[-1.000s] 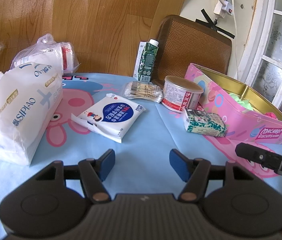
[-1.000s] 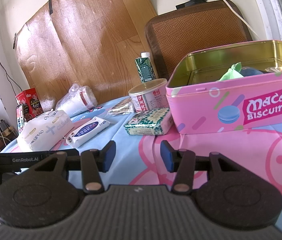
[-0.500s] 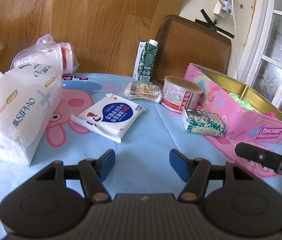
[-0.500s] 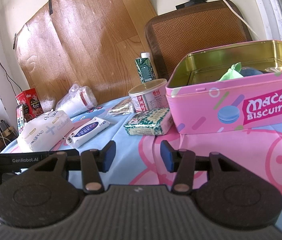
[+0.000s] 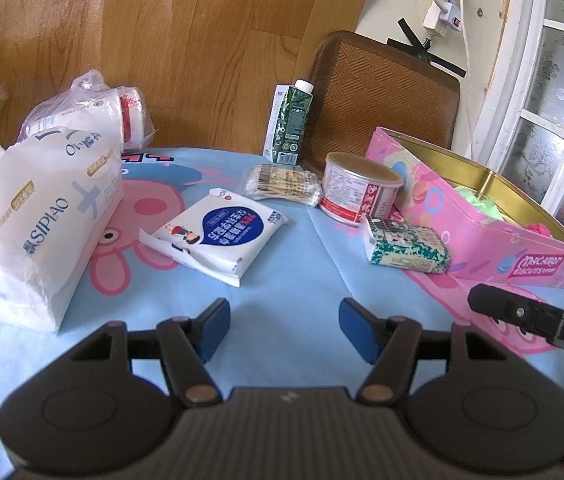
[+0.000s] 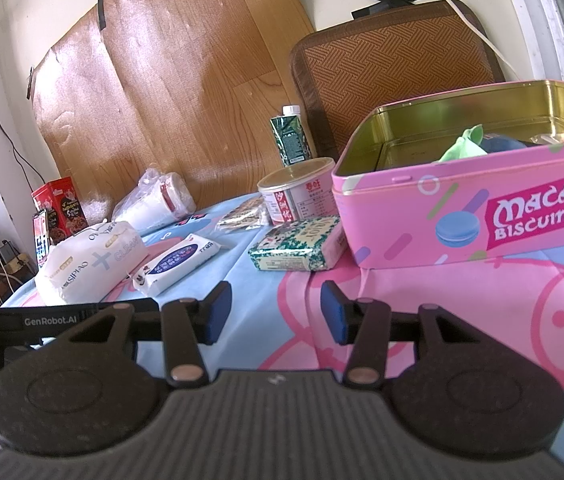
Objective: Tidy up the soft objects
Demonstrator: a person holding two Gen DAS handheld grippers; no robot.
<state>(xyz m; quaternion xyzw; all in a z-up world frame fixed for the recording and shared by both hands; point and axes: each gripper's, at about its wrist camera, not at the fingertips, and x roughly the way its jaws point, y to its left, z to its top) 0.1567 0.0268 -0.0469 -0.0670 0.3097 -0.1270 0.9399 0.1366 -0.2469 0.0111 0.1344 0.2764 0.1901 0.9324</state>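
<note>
Nothing has shifted in the last second: both grippers hover where they were, so sorting is paused. The left gripper (image 5: 284,320) and right gripper (image 6: 270,312) stand partly open, holding and touching nothing. The green tissue pack (image 6: 300,246) lies just beside the pink tin (image 6: 462,216), perhaps touching it; soft pieces already lie inside.

On the tabletop (image 5: 290,280), the large tissue pack (image 5: 38,220) lies far left, the flat wipes packet (image 5: 214,236) right of it. The can (image 5: 358,196) stands behind the small tissue pack (image 5: 406,246), which seems to touch the open tin (image 5: 482,236) at right; cloths (image 6: 466,146) lie inside.
</note>
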